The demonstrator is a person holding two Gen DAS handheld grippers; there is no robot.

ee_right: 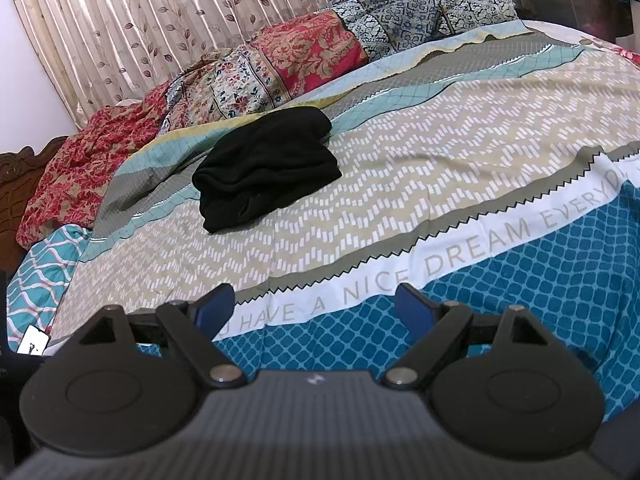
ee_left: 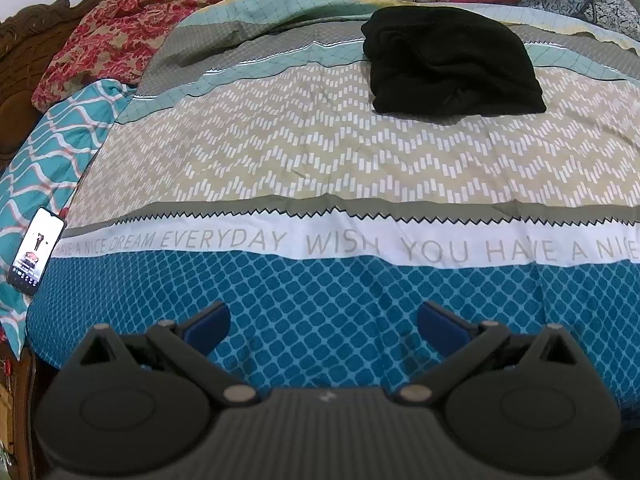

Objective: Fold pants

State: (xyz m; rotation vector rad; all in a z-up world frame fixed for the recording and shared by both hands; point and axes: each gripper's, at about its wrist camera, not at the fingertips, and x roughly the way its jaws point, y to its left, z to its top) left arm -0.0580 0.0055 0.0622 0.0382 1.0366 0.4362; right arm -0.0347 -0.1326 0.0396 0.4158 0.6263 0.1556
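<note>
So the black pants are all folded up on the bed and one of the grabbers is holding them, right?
Not quite. The black pants do lie folded up on the bed, but no grabber holds them. In the left wrist view the left gripper is open and empty, far from the pants. The right wrist view shows the right gripper open and empty too.

Bare bedspread (ee_left: 320, 152) stretches between the near edge and the black folded pants (ee_left: 452, 60); 1 phone (ee_left: 36, 250) lies at the left edge.

Patterned bed (ee_left: 320, 160) — folded black pants (ee_left: 452, 60), phone (ee_left: 35, 250), bunched quilts (ee_left: 120, 28).
</note>
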